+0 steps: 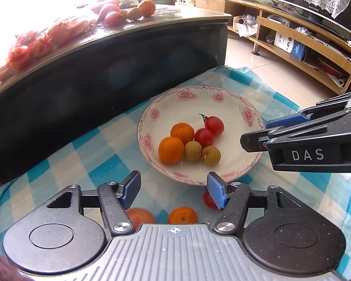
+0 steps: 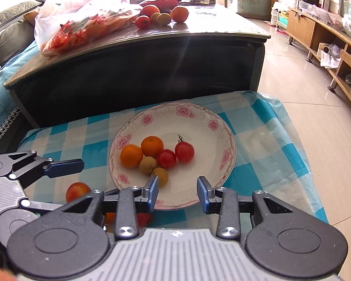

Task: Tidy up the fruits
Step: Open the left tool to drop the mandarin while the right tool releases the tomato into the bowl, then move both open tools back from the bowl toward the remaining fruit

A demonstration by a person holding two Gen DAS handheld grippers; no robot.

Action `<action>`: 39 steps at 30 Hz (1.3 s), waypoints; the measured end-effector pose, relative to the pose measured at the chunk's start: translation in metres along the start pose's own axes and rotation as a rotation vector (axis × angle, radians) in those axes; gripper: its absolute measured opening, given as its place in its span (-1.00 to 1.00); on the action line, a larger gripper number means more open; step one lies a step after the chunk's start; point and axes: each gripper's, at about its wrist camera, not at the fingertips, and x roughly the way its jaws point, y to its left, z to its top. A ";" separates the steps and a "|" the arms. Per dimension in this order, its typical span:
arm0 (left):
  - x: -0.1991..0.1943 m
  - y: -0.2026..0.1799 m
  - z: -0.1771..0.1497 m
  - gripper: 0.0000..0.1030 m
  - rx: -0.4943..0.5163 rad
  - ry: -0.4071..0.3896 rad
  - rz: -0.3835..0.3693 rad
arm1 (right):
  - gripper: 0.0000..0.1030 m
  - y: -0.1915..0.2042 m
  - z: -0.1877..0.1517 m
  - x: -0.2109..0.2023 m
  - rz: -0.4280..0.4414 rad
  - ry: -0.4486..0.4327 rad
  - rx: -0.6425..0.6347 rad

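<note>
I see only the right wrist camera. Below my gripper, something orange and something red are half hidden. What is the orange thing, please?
Observer: It is a mandarin. It lies on the checked cloth, outside the plate.
Operator: And the red thing?
Observer: A small tomato, beside the plate's near rim and partly behind a finger of the left gripper.
Operator: Where is my gripper relative to the plate?
Observer: Seen from the side, the right gripper hangs open at the plate's right rim and touches no fruit.
</note>
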 end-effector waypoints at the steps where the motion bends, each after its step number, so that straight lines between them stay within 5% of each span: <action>1: -0.002 0.000 -0.002 0.36 0.000 0.000 -0.001 | -0.24 0.001 -0.002 -0.002 0.002 0.000 0.004; 39: -0.024 0.015 -0.048 0.44 0.001 0.044 0.014 | -0.15 0.040 -0.039 0.001 0.055 0.066 -0.051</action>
